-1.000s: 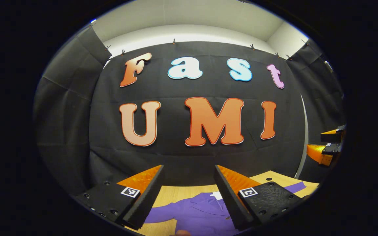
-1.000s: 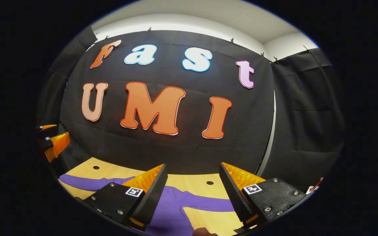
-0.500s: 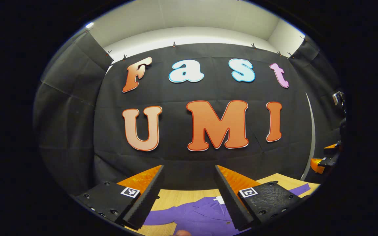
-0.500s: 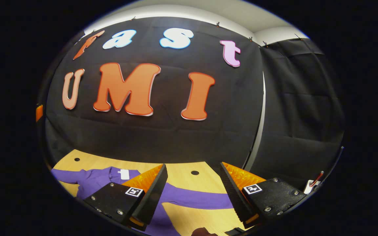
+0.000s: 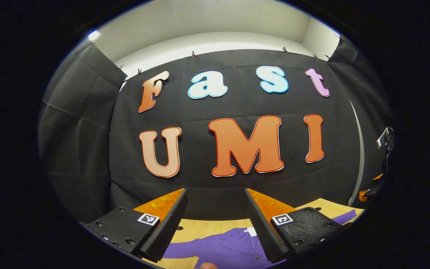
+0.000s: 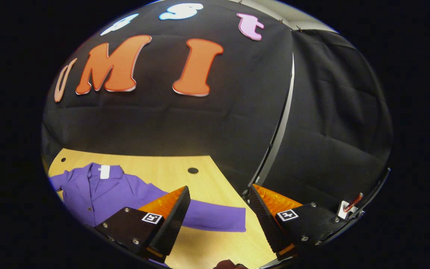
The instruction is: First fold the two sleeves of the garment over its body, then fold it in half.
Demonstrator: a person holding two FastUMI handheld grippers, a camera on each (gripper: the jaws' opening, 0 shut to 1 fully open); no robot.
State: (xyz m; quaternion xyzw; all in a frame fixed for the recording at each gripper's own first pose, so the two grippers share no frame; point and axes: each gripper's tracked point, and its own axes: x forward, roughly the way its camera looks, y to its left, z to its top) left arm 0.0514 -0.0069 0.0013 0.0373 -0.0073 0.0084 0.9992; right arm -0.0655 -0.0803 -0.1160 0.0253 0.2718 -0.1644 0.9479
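Note:
A purple collared shirt (image 6: 99, 190) lies flat on the wooden table (image 6: 155, 164), a white tag at its neck. One sleeve (image 6: 215, 218) stretches out to the right, its cuff lying between my right gripper's fingers and below them. My right gripper (image 6: 218, 220) is open, held above the table. In the left gripper view the shirt (image 5: 218, 248) shows low down between the fingers of my left gripper (image 5: 215, 220), which is open and held above the collar. The right gripper (image 5: 371, 188) appears at that view's far right edge.
Black cloth walls close the booth behind and to the right of the table. A dark round hole (image 6: 192, 170) sits in the tabletop behind the sleeve, and another (image 6: 63, 159) at the far left. The table's right edge (image 6: 233, 179) curves near the sleeve's cuff.
My right gripper has swung right and tipped down, so the table and the outstretched sleeve now show. My left gripper has barely moved, tilting up slightly.

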